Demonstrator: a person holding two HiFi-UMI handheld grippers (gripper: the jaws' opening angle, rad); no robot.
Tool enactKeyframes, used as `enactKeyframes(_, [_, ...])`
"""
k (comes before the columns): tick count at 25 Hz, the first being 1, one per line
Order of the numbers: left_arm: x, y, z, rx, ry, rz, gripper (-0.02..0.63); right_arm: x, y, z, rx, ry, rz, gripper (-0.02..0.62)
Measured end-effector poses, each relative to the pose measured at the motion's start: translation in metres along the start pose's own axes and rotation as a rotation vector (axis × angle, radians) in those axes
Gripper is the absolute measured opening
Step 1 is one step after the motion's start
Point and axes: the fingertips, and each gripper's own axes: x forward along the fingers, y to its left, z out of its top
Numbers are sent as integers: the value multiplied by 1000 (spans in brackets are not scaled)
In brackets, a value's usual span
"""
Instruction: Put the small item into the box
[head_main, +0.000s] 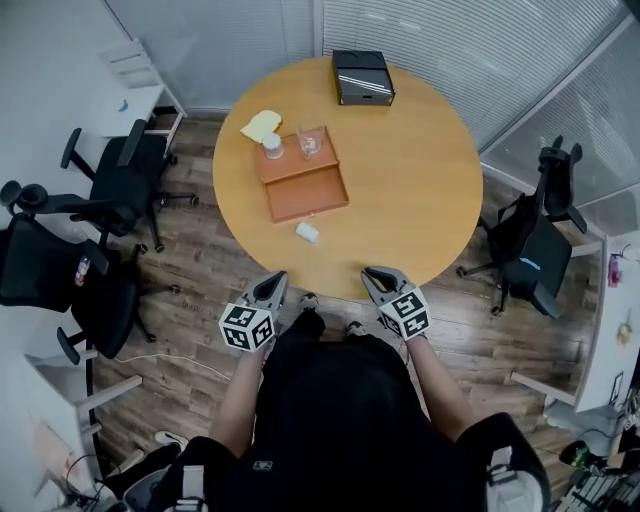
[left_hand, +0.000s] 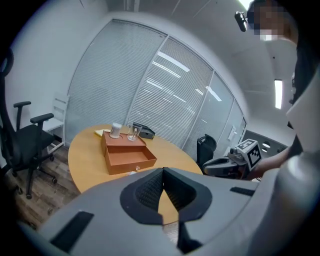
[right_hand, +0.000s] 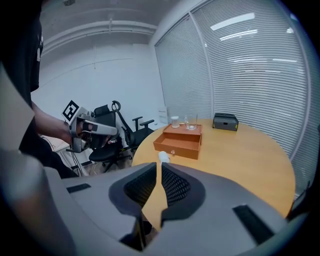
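Observation:
A small white item (head_main: 307, 233) lies on the round wooden table (head_main: 420, 190), just in front of the orange box (head_main: 305, 185), whose drawer stands pulled open towards me. The right gripper view shows the item (right_hand: 163, 157) just past the jaws, with the box (right_hand: 182, 141) behind it. My left gripper (head_main: 272, 281) hangs at the table's near edge, shut and holding nothing. My right gripper (head_main: 376, 274) is level with it further right, its jaws together and empty. Neither touches the item.
On the box's top stand a white jar (head_main: 272, 147) and a clear glass (head_main: 310, 142). A yellow pad (head_main: 260, 125) lies behind them, and a black case (head_main: 362, 77) sits at the far edge. Black office chairs (head_main: 110, 190) stand left and right (head_main: 535, 245) of the table.

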Motion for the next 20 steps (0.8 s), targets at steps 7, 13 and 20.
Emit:
enactKeyframes(7, [28, 26, -2, 27, 77, -98, 6, 27, -1, 13, 25, -9, -64, 28])
enactKeyframes(13, [53, 38, 6, 65, 134, -193, 6, 37, -6, 12, 63, 8, -137, 28])
enactKeyframes(20, [73, 42, 11, 112, 199, -289, 7, 40, -16, 17, 109, -11, -232, 28])
